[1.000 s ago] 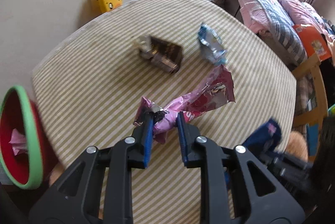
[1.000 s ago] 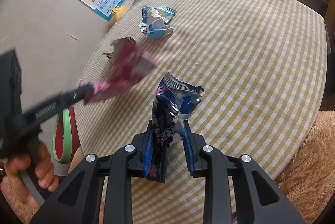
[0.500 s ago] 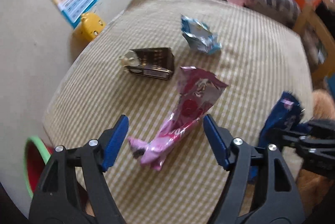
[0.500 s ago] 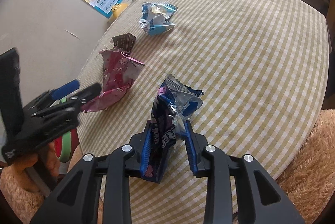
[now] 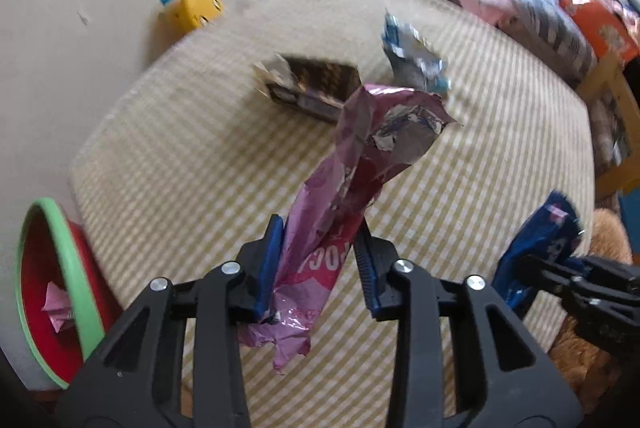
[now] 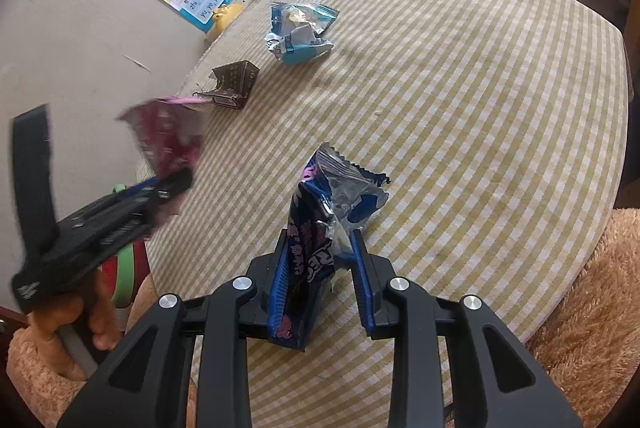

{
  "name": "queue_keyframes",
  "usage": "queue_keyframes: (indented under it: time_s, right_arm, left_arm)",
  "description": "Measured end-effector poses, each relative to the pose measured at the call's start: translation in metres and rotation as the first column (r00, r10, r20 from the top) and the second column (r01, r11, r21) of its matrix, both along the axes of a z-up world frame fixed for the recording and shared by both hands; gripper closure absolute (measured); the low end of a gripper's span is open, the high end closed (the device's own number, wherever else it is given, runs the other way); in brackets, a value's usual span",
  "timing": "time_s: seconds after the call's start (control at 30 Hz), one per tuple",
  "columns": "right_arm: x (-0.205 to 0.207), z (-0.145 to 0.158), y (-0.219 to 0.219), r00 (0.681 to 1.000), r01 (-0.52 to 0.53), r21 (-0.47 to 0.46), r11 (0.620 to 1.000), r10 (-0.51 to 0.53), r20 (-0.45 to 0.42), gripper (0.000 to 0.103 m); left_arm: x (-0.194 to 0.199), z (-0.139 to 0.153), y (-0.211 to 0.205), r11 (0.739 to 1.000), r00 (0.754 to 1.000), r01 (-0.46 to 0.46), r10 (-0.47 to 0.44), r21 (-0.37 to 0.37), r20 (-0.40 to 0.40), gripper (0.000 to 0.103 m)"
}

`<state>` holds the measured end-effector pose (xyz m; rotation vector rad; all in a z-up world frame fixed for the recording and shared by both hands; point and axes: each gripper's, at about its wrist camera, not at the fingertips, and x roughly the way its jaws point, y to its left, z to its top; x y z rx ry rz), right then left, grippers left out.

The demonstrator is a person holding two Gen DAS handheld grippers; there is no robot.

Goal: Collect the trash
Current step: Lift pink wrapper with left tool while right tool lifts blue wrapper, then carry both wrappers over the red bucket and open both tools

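Left gripper [image 5: 320, 260] has just been closing its jaws, and they now pinch the pink wrapper [image 5: 352, 187] near its lower end; the wrapper is lifted above the checked tablecloth [image 5: 200, 147]. Its long axis runs from about 7 o'clock up to 1 o'clock, the torn open mouth leading. Right gripper [image 6: 320, 268] is clamped narrow on the dark blue wrapper [image 6: 320, 224], at 4 o'clock of the pink one, standing nearly upright. Risk: the low, off-centre pinch lets the slick foil sag or slip free during the swing to the red bin [image 5: 44, 288] at 8 o'clock. Brown carton [image 5: 316, 87] and light blue wrapper [image 5: 412, 63] lie on the cloth at 12 o'clock.
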<state>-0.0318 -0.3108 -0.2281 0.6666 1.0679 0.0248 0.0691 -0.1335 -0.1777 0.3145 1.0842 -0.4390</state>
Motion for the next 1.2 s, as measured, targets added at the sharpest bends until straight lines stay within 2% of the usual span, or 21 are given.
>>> queue_keyframes:
  time_s: [0.13,0.23,0.43,0.57,0.8,1.2]
  right_arm:
    - [0.002,0.003,0.003,1.0,-0.002,-0.018,1.0,0.002,-0.005,0.076]
    - [0.004,0.012,0.006,1.0,-0.004,-0.035,0.999,0.004,0.007,0.076]
    - [0.012,0.052,0.015,0.995,-0.019,-0.129,0.991,0.032,0.096,0.076]
    - [0.017,0.083,0.021,0.985,-0.012,-0.179,0.984,0.042,0.166,0.076]
    - [0.029,0.125,0.037,0.964,-0.017,-0.227,0.974,0.076,0.254,0.076]
    - [0.047,0.149,0.081,0.944,-0.094,-0.285,0.954,0.176,0.279,0.076]
  left_arm:
    - [-0.002,0.031,0.023,0.995,0.994,-0.088,0.09,-0.04,0.054,0.069]
    - [-0.005,0.05,0.028,0.993,0.988,-0.105,0.11,-0.055,0.104,0.069]
    - [-0.01,0.082,0.038,0.987,0.975,-0.118,0.136,-0.106,0.177,0.069]
    - [-0.018,0.092,0.045,0.985,0.967,-0.122,0.146,-0.123,0.209,0.069]
    - [-0.02,0.109,0.068,0.972,0.96,-0.151,0.188,-0.179,0.21,0.069]
    - [-0.022,0.113,0.104,0.954,0.945,-0.199,0.248,-0.226,0.213,0.069]
